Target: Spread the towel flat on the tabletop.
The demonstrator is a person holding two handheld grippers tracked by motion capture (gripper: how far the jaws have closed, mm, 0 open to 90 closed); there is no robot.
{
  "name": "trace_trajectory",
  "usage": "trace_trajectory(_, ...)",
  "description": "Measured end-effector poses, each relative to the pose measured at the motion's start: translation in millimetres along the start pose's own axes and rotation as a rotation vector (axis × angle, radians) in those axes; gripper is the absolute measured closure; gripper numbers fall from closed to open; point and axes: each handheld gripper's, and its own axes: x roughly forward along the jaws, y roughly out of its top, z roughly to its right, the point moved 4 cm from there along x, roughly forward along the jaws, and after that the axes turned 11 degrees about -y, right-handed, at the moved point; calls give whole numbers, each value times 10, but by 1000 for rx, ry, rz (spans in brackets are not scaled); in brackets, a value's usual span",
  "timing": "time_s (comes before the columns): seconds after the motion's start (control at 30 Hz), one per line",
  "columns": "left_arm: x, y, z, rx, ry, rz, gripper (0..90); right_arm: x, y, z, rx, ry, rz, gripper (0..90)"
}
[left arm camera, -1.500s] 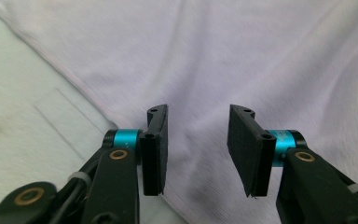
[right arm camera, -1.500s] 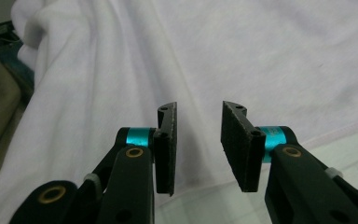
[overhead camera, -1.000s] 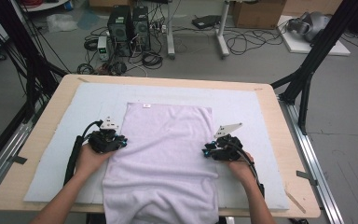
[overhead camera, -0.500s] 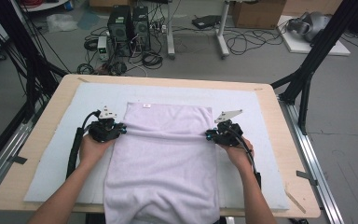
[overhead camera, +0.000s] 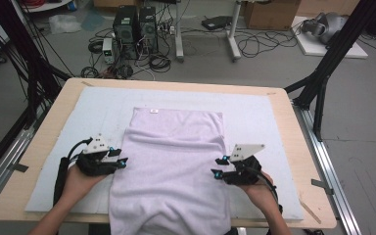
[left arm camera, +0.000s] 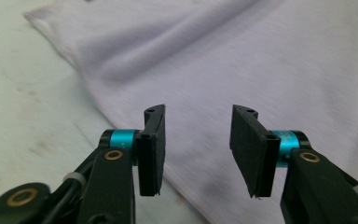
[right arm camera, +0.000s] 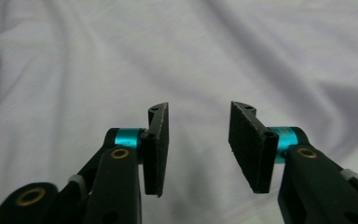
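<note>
High view: cloth (overhead camera: 174, 171) lies flat on the mat (overhead camera: 58, 147) on the worktop (overhead camera: 293, 147), near end hanging over the front edge. Far part now sits folded back toward the person, a soft fold edge running across between the two grippers. Left gripper (overhead camera: 121, 157) at the cloth's left edge, right gripper (overhead camera: 217, 166) at its right edge, both pointing inward at the cloth. A second ago both were clamped on the cloth edges and farther up; now they are pulled back and the jaws have just been opening

Left gripper view: left gripper (left arm camera: 196, 149) part open, nothing between the pads, cloth (left arm camera: 261, 70) just ahead and under the right jaw, bare mat (left arm camera: 23, 107) to its left

Right gripper view: right gripper (right arm camera: 198, 147) part open, gap empty, cloth (right arm camera: 121, 56) all round ahead of it

Judgement: fold just laid and let go, cloth stays put; next likely a fresh grip for another fold, or smoothing
</note>
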Motion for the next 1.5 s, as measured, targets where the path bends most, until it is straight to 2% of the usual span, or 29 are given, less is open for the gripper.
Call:
trace_trajectory(0.1,1,-91,206,26,-48,-14,501,21,-123,-210,-13,55,-18,535)
trace_trajectory(0.2,17,-159,412,65,-106,-28,483,50,-186,-358,-39,95,-46,529)
trace_trajectory(0.27,42,-221,502,88,-151,-61,498,96,-225,-444,-56,134,-80,575)
trace_trajectory(0.3,65,-263,535,97,-177,-77,563,123,-251,-479,-73,149,-107,610)
trace_trajectory(0.33,97,-321,558,114,-187,-106,668,122,-255,-499,-88,140,-89,708)
trace_trajectory(0.37,91,-330,563,124,-182,-91,724,118,-252,-507,-83,170,-90,808)
trace_trajectory(0.4,73,-339,566,123,-195,-90,813,120,-250,-515,-77,176,-94,864)
trace_trajectory(0.47,51,-335,582,128,-199,-103,858,112,-243,-556,-97,188,-97,870)
trace_trajectory(0.6,-90,-384,645,134,-213,-98,867,43,-253,-678,-123,226,-103,876)
trace_trajectory(0.7,-225,-419,758,144,-242,-84,863,-101,-247,-796,-128,251,-63,867)
trace_trajectory(0.73,-257,-423,796,145,-258,-75,849,-156,-234,-826,-129,263,-45,830)
trace_trajectory(0.77,-281,-420,817,145,-263,-74,796,-196,-215,-828,-125,261,-24,764)
trace_trajectory(0.83,-277,-404,811,150,-240,-67,641,-230,-182,-766,-107,217,-12,701)
trace_trajectory(0.87,-257,-399,787,154,-226,-69,630,-211,-177,-719,-107,203,-19,676)
trace_trajectory(0.93,-187,-395,732,130,-212,-77,572,-128,-173,-636,-103,182,-34,617)
trace_trajectory(1.0,-110,-405,700,143,-214,-97,584,-13,-185,-601,-115,180,-64,609)
trace_trajectory(1.07,-33,-433,714,159,-231,-121,706,74,-214,-600,-129,197,-87,624)
trace_trajectory(1.1,-33,-431,725,166,-232,-112,750,110,-236,-607,-143,196,-103,645)
trace_trajectory(1.13,-34,-427,731,163,-235,-118,829,111,-239,-606,-147,198,-87,705)
trace_trajectory(1.2,-52,-436,759,163,-243,-122,850,96,-250,-592,-136,223,-93,856)
trace_trajectory(1.23,-74,-449,783,156,-258,-126,850,87,-255,-586,-147,227,-93,869)
trace_trajectory(1.3,-128,-476,837,169,-272,-128,832,53,-259,-590,-155,239,-100,867)
trace_trajectory(1.37,-170,-473,845,163,-282,-111,735,8,-231,-582,-140,238,-74,837)
trace_trajectory(1.43,-209,-431,793,141,-253,-90,583,-21,-166,-581,-123,225,-44,770)
trace_trajectory(1.5,-229,-385,752,129,-252,-62,565,-48,-65,-644,-133,233,-4,727)
